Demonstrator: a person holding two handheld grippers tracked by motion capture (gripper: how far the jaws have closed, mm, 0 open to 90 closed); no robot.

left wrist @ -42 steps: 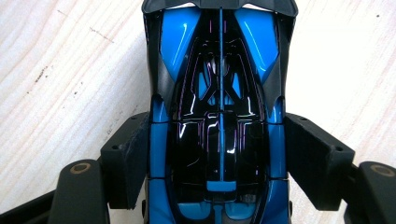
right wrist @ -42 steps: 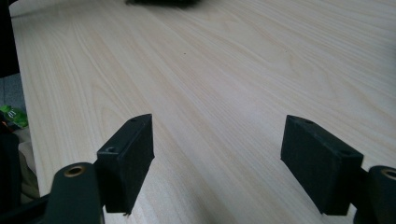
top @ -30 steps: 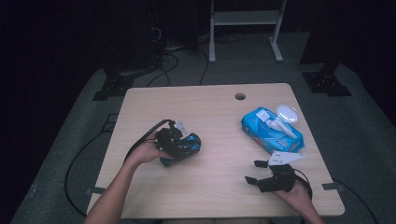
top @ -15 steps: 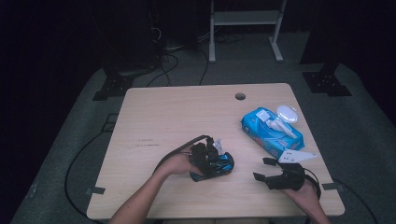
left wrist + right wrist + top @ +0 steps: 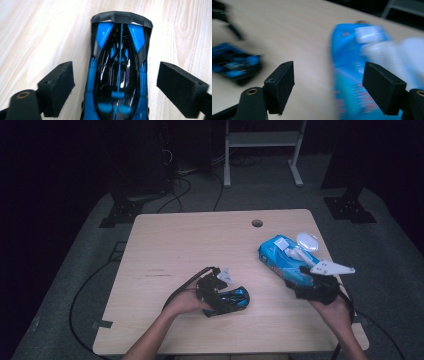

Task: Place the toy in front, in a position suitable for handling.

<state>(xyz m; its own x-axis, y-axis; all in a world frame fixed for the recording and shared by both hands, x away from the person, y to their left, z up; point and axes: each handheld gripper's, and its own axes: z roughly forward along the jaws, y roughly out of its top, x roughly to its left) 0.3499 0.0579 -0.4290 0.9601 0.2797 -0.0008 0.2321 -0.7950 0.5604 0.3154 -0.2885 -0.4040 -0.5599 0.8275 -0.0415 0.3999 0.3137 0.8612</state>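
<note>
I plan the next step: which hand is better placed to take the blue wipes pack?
Right. The right gripper hangs open just before the blue wipes pack, its fingers facing it. The left gripper, its jaws just opened, straddles the blue toy car, farther away.

Two hand-held claws are being shown, both built of matte black parts. On the left claw (image 5: 117,82), thick rectangular foam-like pads (image 5: 57,87) are being carried, each marked by a small round hole, and a brass-coloured ring is being seen on the black arm below. The right claw (image 5: 329,87) is being fitted with the same blocky pads (image 5: 280,85). A pale grey three-cornered plate (image 5: 331,267) is being borne on top of it, and a black cable (image 5: 192,282) is being trailed from the left one. No sleeves are being worn on the forearms.
</note>
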